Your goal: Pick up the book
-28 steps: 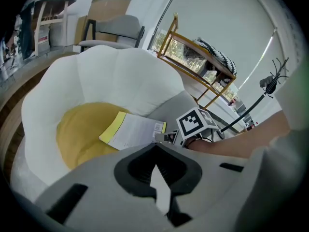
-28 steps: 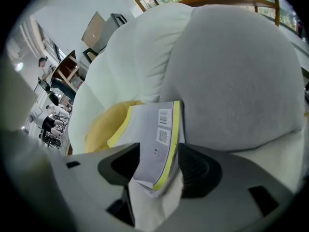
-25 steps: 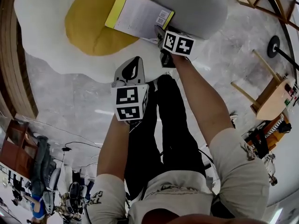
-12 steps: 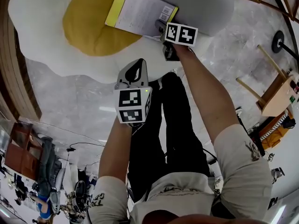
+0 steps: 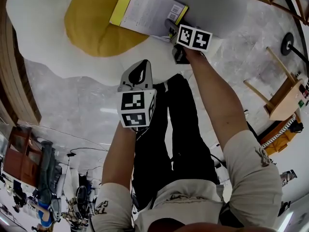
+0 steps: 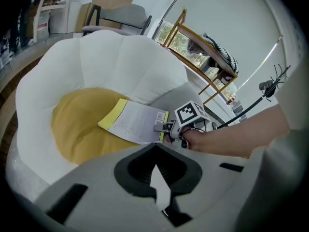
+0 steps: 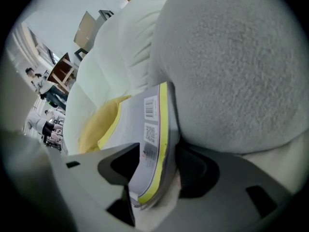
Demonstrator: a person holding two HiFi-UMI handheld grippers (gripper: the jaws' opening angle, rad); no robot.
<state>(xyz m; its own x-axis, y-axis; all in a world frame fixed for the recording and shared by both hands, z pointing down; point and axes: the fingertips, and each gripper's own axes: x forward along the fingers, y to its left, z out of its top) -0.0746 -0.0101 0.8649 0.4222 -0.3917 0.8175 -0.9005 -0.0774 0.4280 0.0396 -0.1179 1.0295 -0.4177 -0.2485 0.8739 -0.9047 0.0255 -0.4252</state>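
The book (image 5: 147,8) is laid on the yellow centre (image 5: 89,25) of a white egg-shaped cushion (image 5: 43,42), with its near corner beside a grey cushion (image 5: 217,4). That corner is pinched between the 2 jaws of the right claw (image 7: 153,175). The left claw (image 6: 157,180) is held apart from the book, its jaws pressed together with nothing between them.

We see a white cushion (image 5: 43,42) on the marble floor (image 5: 72,105), with the book (image 5: 147,8) lying across its yellow centre (image 5: 91,28), next to a grey pillow (image 5: 217,8).
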